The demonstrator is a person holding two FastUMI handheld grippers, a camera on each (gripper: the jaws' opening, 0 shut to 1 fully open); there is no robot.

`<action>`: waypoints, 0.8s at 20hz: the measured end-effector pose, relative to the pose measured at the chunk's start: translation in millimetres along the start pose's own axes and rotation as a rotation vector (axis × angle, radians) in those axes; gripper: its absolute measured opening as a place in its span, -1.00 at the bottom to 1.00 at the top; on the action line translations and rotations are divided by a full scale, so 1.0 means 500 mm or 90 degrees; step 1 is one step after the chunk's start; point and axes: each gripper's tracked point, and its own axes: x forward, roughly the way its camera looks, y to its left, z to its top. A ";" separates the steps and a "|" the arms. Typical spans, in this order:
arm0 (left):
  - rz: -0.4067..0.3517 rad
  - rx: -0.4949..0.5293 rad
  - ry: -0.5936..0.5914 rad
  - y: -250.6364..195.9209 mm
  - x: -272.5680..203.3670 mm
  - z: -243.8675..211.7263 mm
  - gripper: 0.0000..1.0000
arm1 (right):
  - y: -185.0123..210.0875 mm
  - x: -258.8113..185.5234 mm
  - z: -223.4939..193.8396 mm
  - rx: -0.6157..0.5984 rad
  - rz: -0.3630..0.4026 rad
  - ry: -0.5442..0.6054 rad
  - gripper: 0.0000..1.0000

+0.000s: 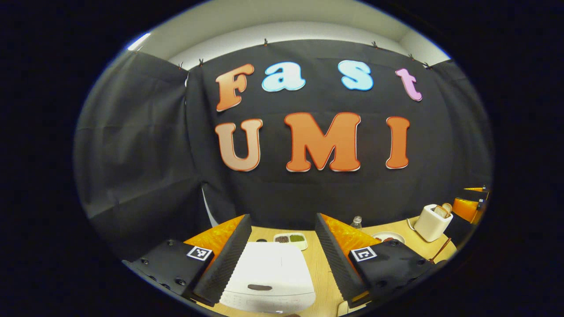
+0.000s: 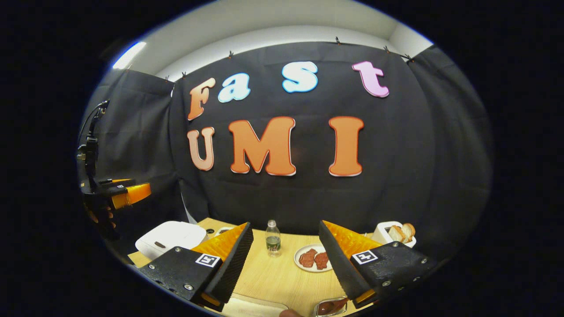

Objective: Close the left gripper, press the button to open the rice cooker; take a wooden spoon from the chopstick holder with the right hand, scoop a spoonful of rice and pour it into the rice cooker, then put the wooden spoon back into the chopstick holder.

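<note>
- Nearest to my left camera, my left gripper has its two fingers spread wide apart with nothing between them, so it isn't closed yet as the task wants before pressing.
- Framed between those fingers at the bottom centre of the left gripper view sits the white rice cooker, lid down, with a dark oval button on its near face.
- That button lies straight ahead and below my left gripper, on its own centre line; I judge the coming move is to shut the fingers, then drop forward and down onto it.
- My left gripper is clearly the nearer one to the cooker; in the right gripper view the rice cooker lies far off at lower left.
- My right gripper is likewise open and empty, fingers parted over the wooden table.
- Between its fingers the right gripper view shows a small bottle and a plate with reddish pieces, and a toaster holding bread at the right.
- From the left gripper view I get the button; from the right gripper view I get my other gripper's height, held up at the left edge above the cooker.
- I cannot make out the chopstick holder or wooden spoon for certain.
</note>
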 end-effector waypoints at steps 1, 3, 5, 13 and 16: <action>0.000 0.006 -0.022 -0.005 -0.012 0.021 0.97 | 0.006 0.000 0.019 -0.007 0.003 -0.020 0.87; 0.003 0.006 -0.057 -0.006 -0.037 0.054 0.99 | 0.019 -0.001 0.055 -0.017 0.006 -0.055 0.87; 0.001 0.008 -0.087 -0.007 -0.063 0.079 0.98 | 0.042 -0.009 0.087 -0.018 0.024 -0.088 0.87; 0.024 0.013 -0.138 0.014 -0.071 0.091 1.00 | 0.092 -0.019 0.136 -0.038 0.061 -0.158 0.87; 0.025 0.008 -0.142 0.015 -0.069 0.089 0.99 | 0.098 -0.015 0.135 -0.033 0.066 -0.154 0.87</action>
